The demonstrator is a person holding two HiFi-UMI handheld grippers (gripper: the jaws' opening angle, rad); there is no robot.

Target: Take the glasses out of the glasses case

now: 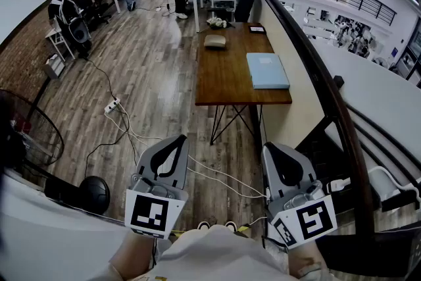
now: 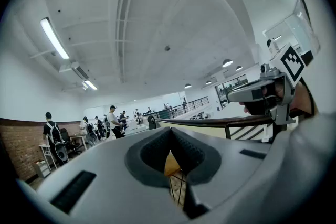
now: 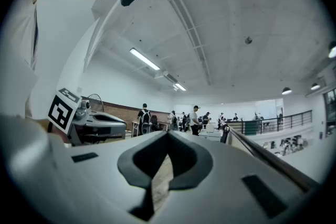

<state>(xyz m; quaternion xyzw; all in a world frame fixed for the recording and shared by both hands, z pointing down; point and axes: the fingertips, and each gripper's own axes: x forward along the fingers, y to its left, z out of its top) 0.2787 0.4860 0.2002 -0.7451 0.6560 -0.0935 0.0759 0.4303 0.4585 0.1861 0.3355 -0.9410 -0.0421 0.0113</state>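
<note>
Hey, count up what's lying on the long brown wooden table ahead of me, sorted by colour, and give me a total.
Light blue flat box: 1
Beige case: 1
Small dark flat item: 1
Pale bundle at the far end, too small to identify: 1
Total: 4

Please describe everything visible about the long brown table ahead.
The table is long and rectangular, with a dark brown top that looks like wood and thin crossed legs, probably metal. It stands on the plank floor, one long side along a pale low wall. On it lie a pale blue flat rectangle, a small beige oblong thing and, at the far end, a dark flat item and a small cluster that cannot be identified.
</note>
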